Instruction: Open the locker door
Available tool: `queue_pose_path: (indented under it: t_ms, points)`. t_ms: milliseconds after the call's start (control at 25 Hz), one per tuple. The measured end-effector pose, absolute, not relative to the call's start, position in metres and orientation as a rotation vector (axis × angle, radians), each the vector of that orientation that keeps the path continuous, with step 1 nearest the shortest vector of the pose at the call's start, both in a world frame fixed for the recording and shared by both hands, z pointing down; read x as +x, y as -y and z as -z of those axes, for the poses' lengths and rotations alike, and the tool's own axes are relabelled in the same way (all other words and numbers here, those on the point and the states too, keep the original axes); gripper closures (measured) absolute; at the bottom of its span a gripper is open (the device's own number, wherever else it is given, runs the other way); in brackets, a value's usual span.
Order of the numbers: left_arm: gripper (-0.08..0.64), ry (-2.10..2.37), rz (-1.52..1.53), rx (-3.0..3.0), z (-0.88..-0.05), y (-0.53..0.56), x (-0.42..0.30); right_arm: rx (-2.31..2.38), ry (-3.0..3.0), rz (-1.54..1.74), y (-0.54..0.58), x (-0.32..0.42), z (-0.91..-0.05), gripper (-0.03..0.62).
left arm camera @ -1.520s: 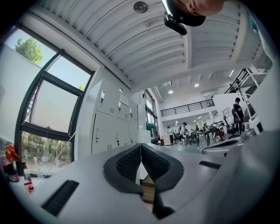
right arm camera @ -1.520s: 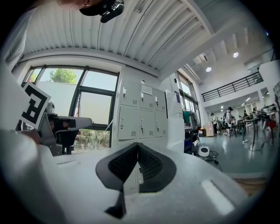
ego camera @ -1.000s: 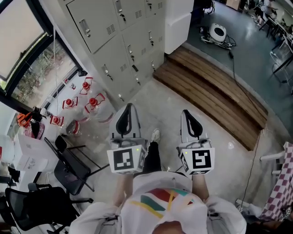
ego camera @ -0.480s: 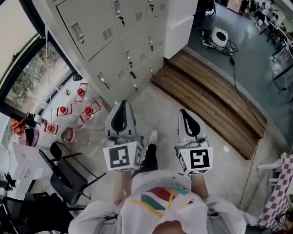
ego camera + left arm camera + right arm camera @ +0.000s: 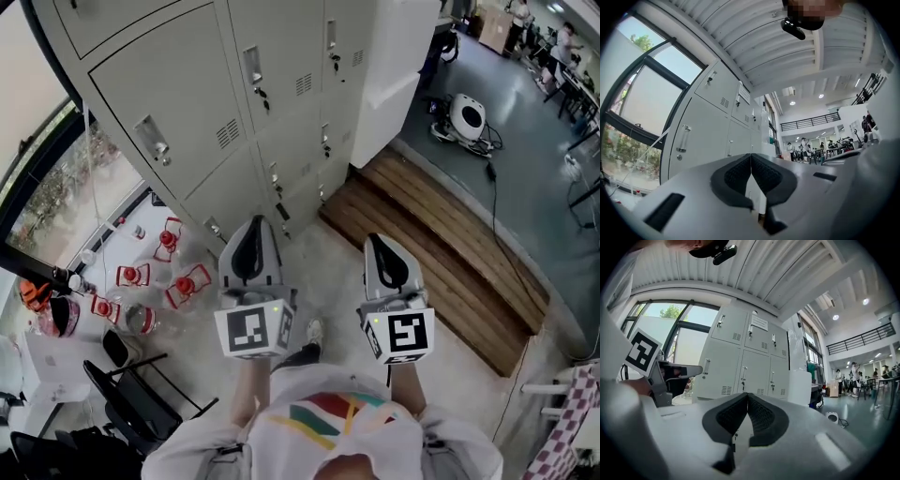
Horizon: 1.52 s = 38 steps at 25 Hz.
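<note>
The person holds two grippers out in front, side by side and apart from each other. In the head view the left gripper (image 5: 253, 234) and the right gripper (image 5: 382, 251) both point toward the lockers (image 5: 178, 103), and neither touches them. Each gripper carries one marker cube, the left one (image 5: 255, 328) and the right one (image 5: 398, 333).

In the left gripper view the left gripper (image 5: 750, 156) has its two black pads pressed together with nothing between them. The right gripper (image 5: 747, 396) is the same in its own view: its pads meet and hold nothing.

The lockers stand ahead and to the left, next to a tall window. The right gripper view shows three columns of them (image 5: 745, 357), with six doors visible above the gripper body. Every door in view is closed and has its own handle. It is not possible to tell which door is the task's.

At least four red-capped jugs (image 5: 169, 239) sit on the floor below the window. Black chairs (image 5: 131, 375) stand at the lower left. One wooden step (image 5: 441, 234) runs along the right of the lockers. Beyond the step, one round white device (image 5: 466, 117) sits on the floor with a cable. One shoe (image 5: 314, 330) shows between the cubes.
</note>
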<state>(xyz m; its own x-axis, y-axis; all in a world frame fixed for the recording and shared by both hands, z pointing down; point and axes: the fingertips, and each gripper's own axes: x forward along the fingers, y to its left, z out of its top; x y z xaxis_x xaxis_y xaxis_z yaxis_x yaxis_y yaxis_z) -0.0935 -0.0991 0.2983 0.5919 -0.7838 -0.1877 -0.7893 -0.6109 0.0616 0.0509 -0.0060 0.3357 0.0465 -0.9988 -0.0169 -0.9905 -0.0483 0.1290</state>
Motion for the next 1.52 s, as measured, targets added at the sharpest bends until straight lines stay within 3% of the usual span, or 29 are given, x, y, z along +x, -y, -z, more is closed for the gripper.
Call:
queue_pose_path:
  t_ms: [360,1240,1440,1520]
  points:
    - [0.545,-1.476,-0.329,-2.754,-0.295,0.211,-0.067,2.077,2.185,0.181,0.135,0.068,-0.323,0.586]
    - [0.545,-1.798,-0.295,-2.478,-0.286,0.294,-0.041,1.709,2.492,0.227,0.276,0.096,-0.318,0.583]
    - [0.545,-1.823,-0.283,-2.455,-0.284,0.299,-0.042,1.604,2.572,0.185,0.304,0.085,-0.316,0.453]
    - [0.545,-1.834,-0.275,-2.445,-0.285,0.3,-0.044,1.564,2.585,0.195,0.318,0.08,-0.314,0.445]
